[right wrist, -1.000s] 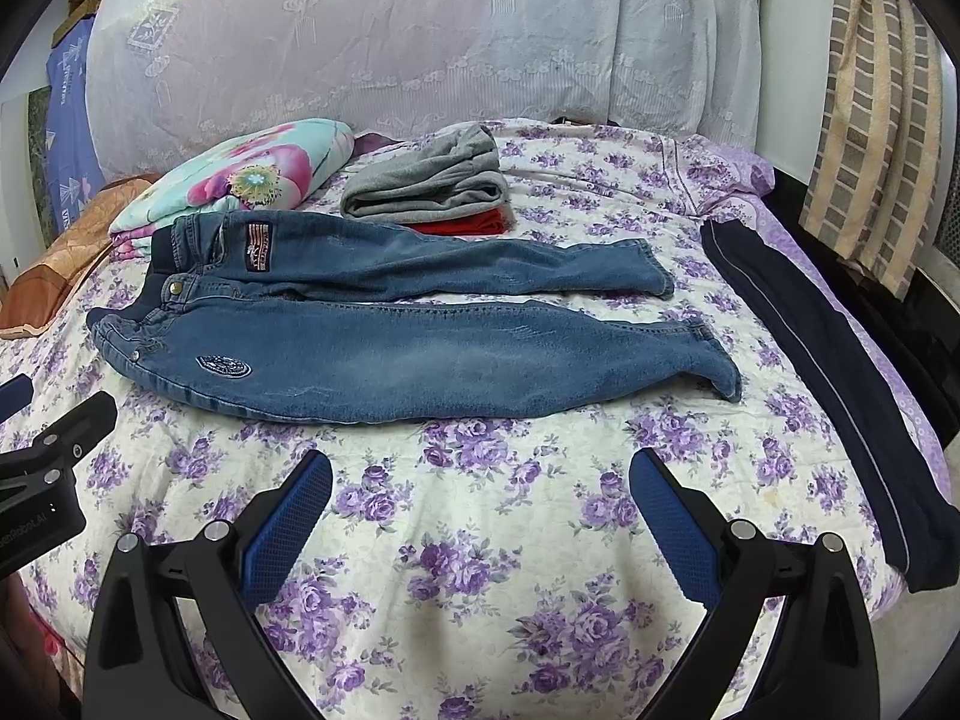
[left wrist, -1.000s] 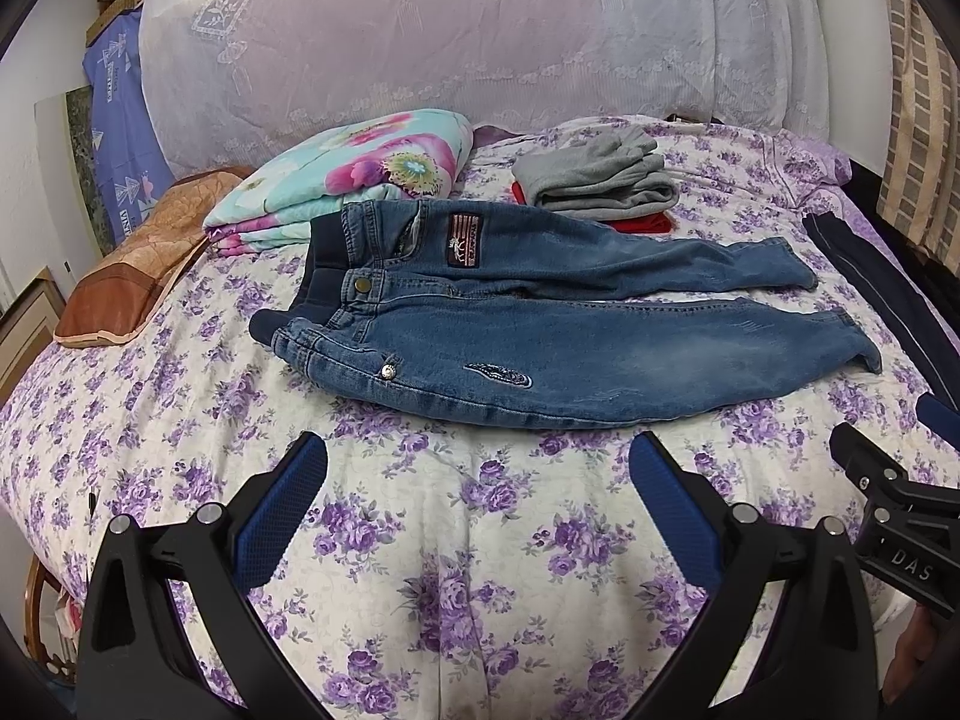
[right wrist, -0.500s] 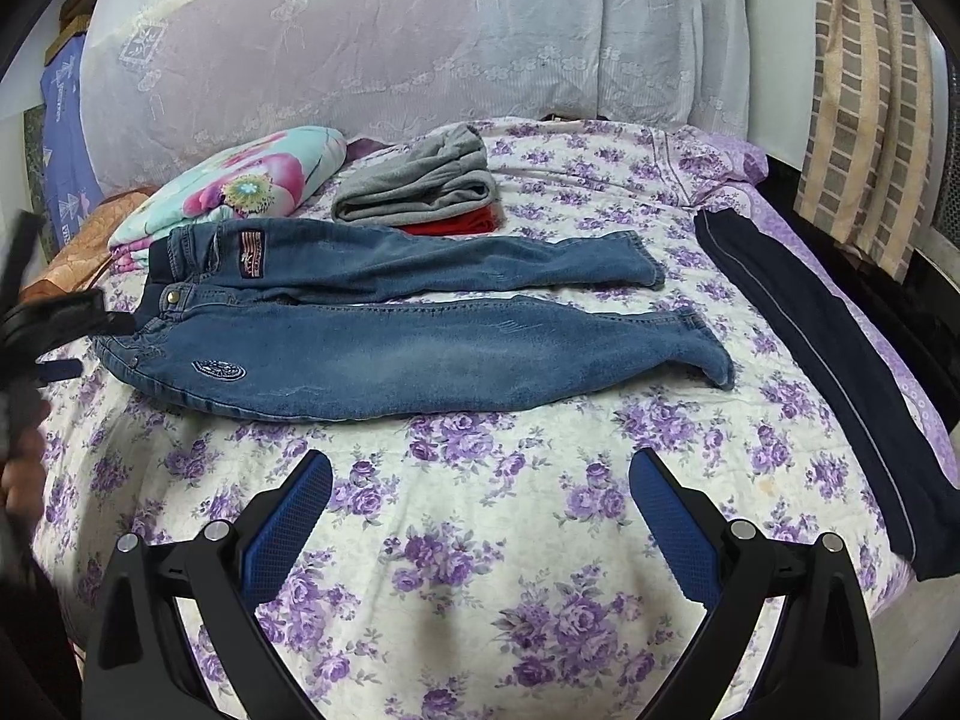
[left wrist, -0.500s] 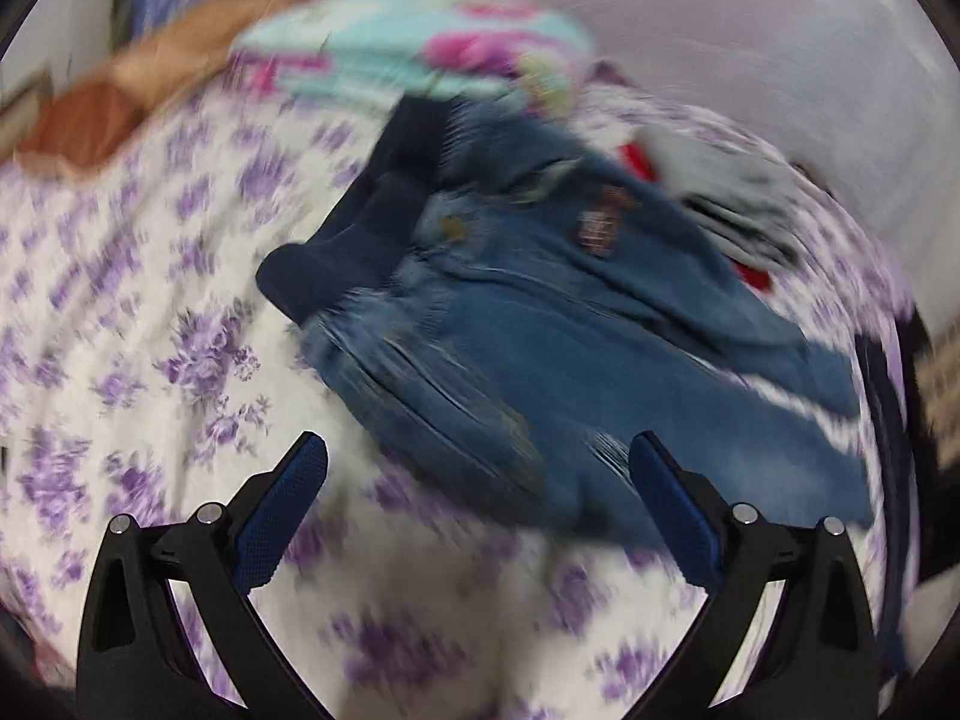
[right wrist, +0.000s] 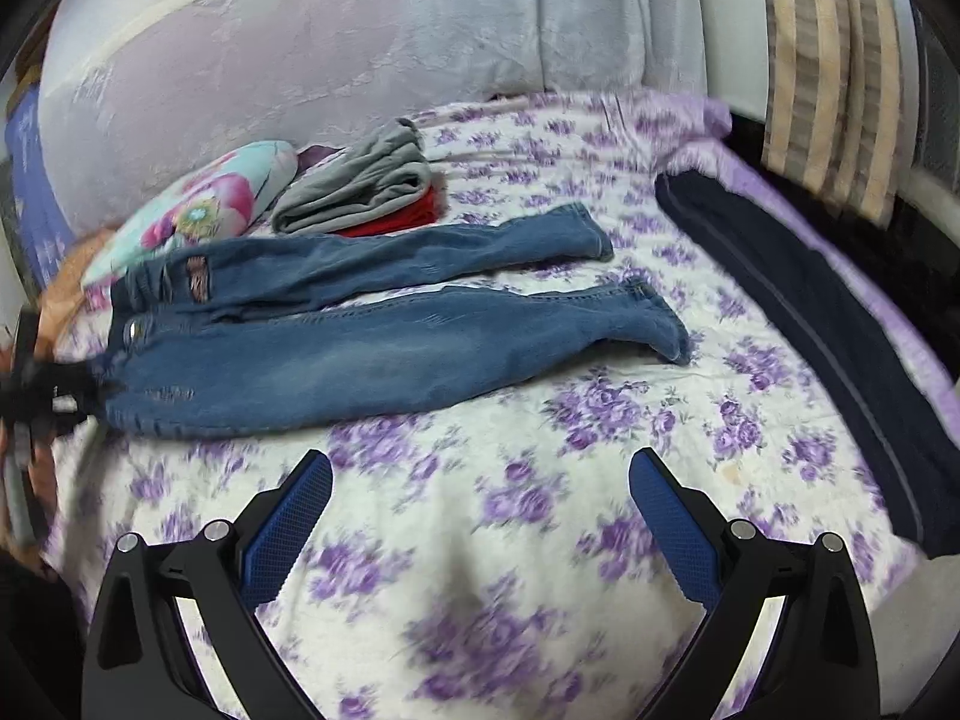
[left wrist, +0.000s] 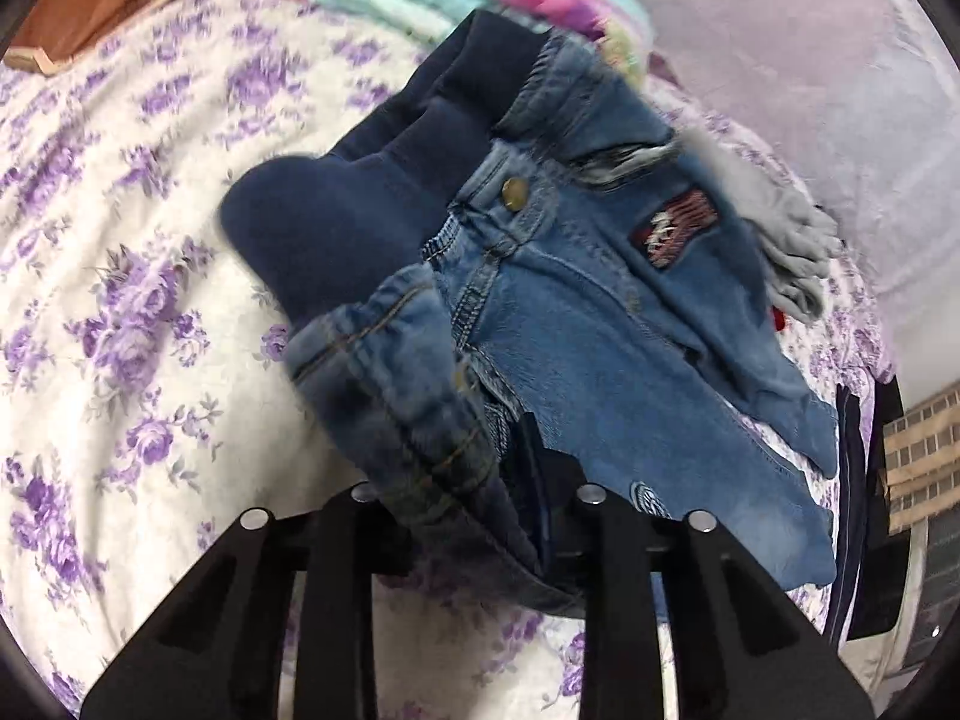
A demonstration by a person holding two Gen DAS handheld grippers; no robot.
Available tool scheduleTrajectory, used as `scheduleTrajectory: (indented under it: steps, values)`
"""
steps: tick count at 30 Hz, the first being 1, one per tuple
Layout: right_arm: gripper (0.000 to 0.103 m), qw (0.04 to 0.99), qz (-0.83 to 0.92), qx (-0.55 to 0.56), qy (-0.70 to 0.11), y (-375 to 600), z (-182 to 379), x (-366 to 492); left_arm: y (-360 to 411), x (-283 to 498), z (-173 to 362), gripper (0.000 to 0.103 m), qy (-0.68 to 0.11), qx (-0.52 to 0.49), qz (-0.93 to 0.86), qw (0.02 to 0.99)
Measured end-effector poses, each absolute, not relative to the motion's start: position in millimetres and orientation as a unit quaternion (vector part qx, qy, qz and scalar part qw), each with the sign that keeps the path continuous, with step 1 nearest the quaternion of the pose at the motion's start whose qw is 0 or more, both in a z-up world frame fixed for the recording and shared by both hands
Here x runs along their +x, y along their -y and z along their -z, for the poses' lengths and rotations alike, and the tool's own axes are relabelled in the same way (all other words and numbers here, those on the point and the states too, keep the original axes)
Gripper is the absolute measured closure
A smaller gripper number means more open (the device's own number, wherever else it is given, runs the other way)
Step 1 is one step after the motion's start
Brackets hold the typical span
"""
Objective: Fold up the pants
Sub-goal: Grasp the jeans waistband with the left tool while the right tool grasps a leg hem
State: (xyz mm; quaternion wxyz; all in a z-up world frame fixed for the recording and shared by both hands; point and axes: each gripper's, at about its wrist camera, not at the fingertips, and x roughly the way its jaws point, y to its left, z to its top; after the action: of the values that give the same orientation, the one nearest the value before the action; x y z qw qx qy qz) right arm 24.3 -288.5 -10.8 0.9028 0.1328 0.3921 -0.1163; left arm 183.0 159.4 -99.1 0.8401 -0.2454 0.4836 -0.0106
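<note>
Blue jeans (right wrist: 384, 336) lie flat on the floral bedspread (right wrist: 540, 540), waist to the left, two legs running right. In the left wrist view my left gripper (left wrist: 480, 480) is shut on the near waistband corner of the jeans (left wrist: 600, 324), and the denim bunches between the jaws. The dark blue inner waistband (left wrist: 336, 228) shows. My left gripper (right wrist: 66, 396) shows at the left edge of the right wrist view, at the waist. My right gripper (right wrist: 480, 528) is open and empty above the bedspread, in front of the nearer leg.
A folded grey garment (right wrist: 360, 186) on a red one (right wrist: 402, 216) and a floral folded blanket (right wrist: 210, 204) lie behind the jeans. Dark navy trousers (right wrist: 828, 324) lie along the bed's right side. A striped curtain (right wrist: 828, 60) hangs at the right.
My left gripper moved in to the jeans' waist and shut on the waistband corner. My right gripper stayed open and shifted slightly right and forward.
</note>
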Motion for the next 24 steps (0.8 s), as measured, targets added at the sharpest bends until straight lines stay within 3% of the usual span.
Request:
scheduleTrajectory:
  steps: [8,11,12,15,24]
  values:
    - [0.006,0.816,0.086,0.379,-0.428,410,67,94,-166,183,105,0.080,-0.468,-0.247,0.034,0.848]
    - [0.023,0.794,0.071,0.426,-0.427,419,87,113,-167,186,107,0.080,-0.466,-0.245,0.043,0.849]
    - [0.036,0.789,0.076,0.432,-0.431,421,96,121,-169,187,110,0.080,-0.466,-0.247,0.045,0.848]
    - [0.095,0.764,0.070,0.456,-0.451,424,120,142,-171,190,114,0.079,-0.468,-0.254,0.049,0.845]
    - [0.095,0.819,0.079,0.348,-0.449,395,59,96,-184,135,91,0.085,-0.455,-0.259,0.073,0.849]
